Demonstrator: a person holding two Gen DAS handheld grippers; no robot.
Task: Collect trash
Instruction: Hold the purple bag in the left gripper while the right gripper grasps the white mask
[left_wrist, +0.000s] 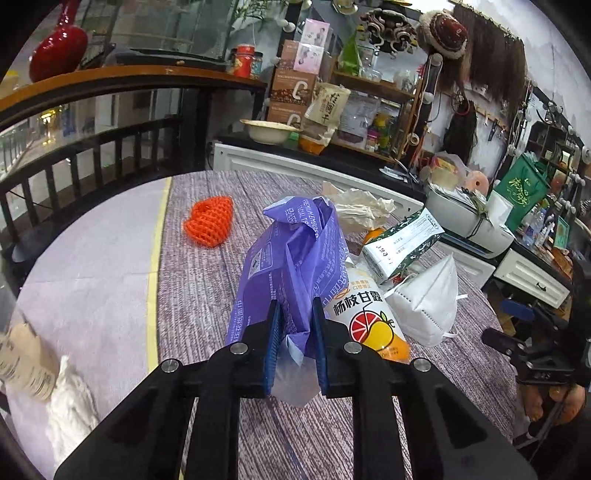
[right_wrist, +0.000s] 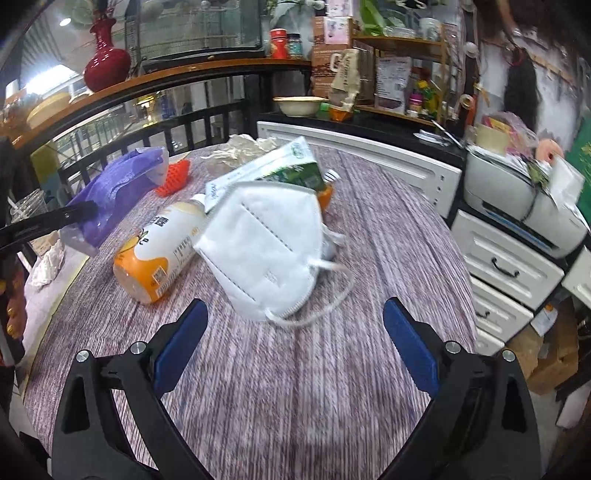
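My left tongs (left_wrist: 295, 317) are clenched on the purple tissue wrapper (left_wrist: 291, 258) (crumpled), beside the drink bottle (left_wrist: 369, 317) on the worktop (left_wrist: 207, 280). My right tongs (right_wrist: 293, 314) gape released, just short of the white mask (right_wrist: 266, 251).

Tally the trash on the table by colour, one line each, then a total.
Purple: 1, tissue wrapper, pinched in the left gripper
Orange: 1, foam net
White: 2, face mask, crumpled paper
White and orange: 1, drink bottle
Green and white: 1, carton
Total: 6
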